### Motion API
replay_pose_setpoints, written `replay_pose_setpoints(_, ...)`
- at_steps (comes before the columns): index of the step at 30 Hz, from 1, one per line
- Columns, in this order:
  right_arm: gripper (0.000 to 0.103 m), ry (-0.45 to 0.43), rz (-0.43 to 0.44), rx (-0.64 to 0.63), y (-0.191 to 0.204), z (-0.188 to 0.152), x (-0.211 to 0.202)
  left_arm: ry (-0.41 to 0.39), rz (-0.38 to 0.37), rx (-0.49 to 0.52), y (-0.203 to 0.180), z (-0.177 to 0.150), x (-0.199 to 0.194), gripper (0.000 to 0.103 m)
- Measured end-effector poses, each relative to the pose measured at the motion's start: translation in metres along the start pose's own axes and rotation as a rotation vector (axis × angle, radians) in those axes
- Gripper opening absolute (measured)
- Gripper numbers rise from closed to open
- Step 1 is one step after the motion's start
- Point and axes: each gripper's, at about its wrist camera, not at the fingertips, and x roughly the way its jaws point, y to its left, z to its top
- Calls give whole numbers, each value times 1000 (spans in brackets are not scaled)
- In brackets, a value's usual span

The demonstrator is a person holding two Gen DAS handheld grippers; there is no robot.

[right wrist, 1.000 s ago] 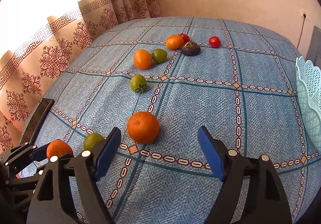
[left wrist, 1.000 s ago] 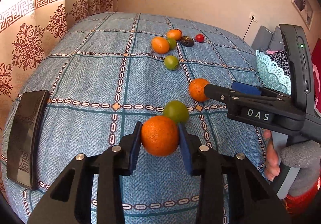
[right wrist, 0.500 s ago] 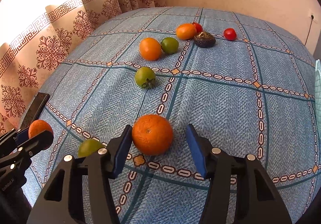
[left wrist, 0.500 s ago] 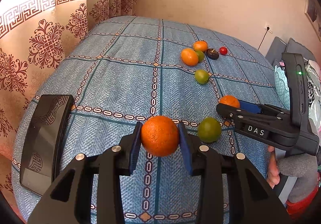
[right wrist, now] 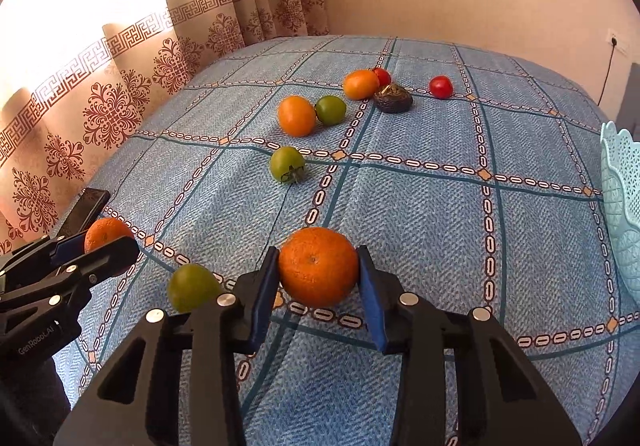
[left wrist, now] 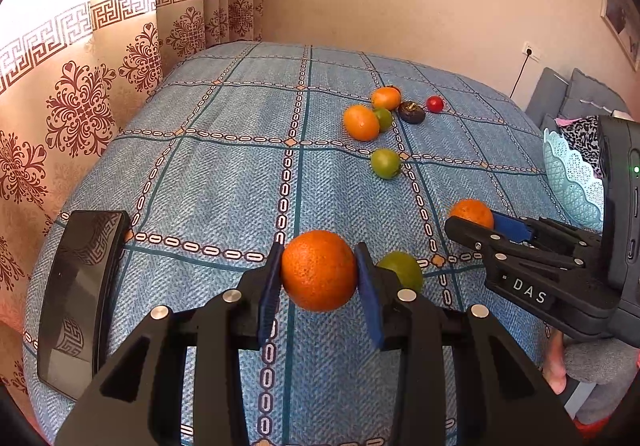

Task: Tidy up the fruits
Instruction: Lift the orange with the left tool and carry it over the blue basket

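At the far left of the bed (left wrist: 224, 174), on its blue patterned cover, a black phone (left wrist: 76, 294) lies flat near the curtain side. Next to the right, the left tool (left wrist: 318, 278) is clamped on an orange (left wrist: 318, 270), its blue pads pressed against both sides of the fruit and opened only as wide as the fruit itself; whether this orange rests on the cover or is lifted off it I cannot tell. Just right of that tool a green fruit (left wrist: 404, 270) sits on the cover, partly hidden behind the right pad. Further right, the right tool (right wrist: 318, 274) has its pads touching a second orange (right wrist: 318, 266) on both sides, gripping it where it sits low on the cover. Beyond both tools lies a lone green tomato (right wrist: 286, 164), and farther back a cluster: an orange fruit (right wrist: 296, 116) touching a green one (right wrist: 330, 110), another orange fruit (right wrist: 360, 84) with a red one behind it, a dark wrinkled fruit (right wrist: 394, 98), and a red tomato (right wrist: 440, 86) set apart. At the far right edge stands a pale blue lattice basket (right wrist: 622, 182)
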Motion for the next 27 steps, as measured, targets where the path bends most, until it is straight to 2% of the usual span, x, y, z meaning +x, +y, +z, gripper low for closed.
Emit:
replay_pose_setpoints(7, 39, -42, -5, 39, -13, -5, -21, -27, -1, 24, -13, 5, -2, 37)
replay_pose_setpoints(13, 39, -93, -13, 81, -29, -4, -43, -60, -32, 48, -26, 18, -9, 37)
replay_pose_setpoints(21, 39, -194, -65, 131, -61, 3, -80, -101, -126, 127, -65, 45, -22, 37)
replay_pose_setpoints(27, 39, -239, -160, 185, -98, 1, -108, -125, -195, 227, -109, 58, -26, 37)
